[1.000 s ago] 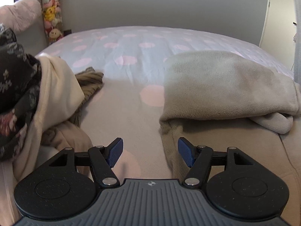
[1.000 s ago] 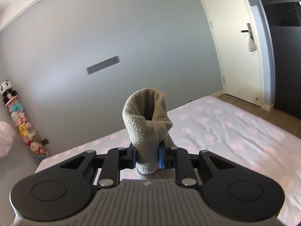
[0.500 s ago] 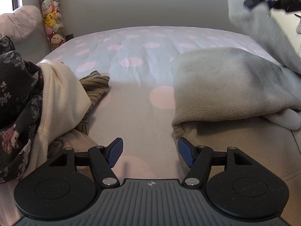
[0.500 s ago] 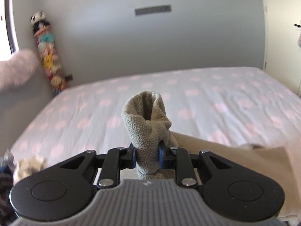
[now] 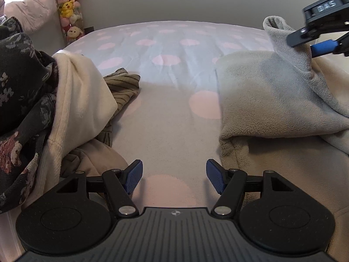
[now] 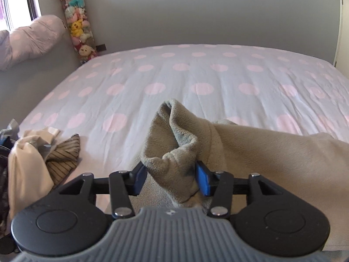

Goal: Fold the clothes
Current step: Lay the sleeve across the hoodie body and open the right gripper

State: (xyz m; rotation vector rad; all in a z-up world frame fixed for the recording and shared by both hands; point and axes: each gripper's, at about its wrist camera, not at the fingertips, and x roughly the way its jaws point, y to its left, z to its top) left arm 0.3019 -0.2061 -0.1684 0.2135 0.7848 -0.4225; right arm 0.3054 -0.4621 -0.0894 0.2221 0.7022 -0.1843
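fleece garment (image 5: 272,100): your landmark for everything here. It's the grey-beige fleece lying on the polka-dot bed (image 6: 196,76), and in the left wrist view it sits ahead and to the right.

right gripper (image 6: 172,180): pads parted with a bunch of that fleece between them. The cloth touches the right pad and there's a sliver of gap at the left pad, so I'd call it loosely around the fabric, not a hard pinch. In the left view it's up at the fleece's far right corner, with a peak of cloth standing up at it.

left gripper (image 5: 174,178): spread wide, holding nothing, low over bare sheet just beside the fleece's near left edge. Can't tell if the right finger touches the cloth.

key relation: the fleece is to the right of your left gripper, and its near left edge runs roughly away from you, parallel to the fingers. Your left is the nearer one to that edge, I'd guess, so shifting right gets you there.

laundry pile (image 5: 43,100): dark floral, cream and striped pieces, across the bare sheet from the fleece, well apart from it. Not in play yet.

watch out: fleece looks thick and floppy, so probably grab deep.
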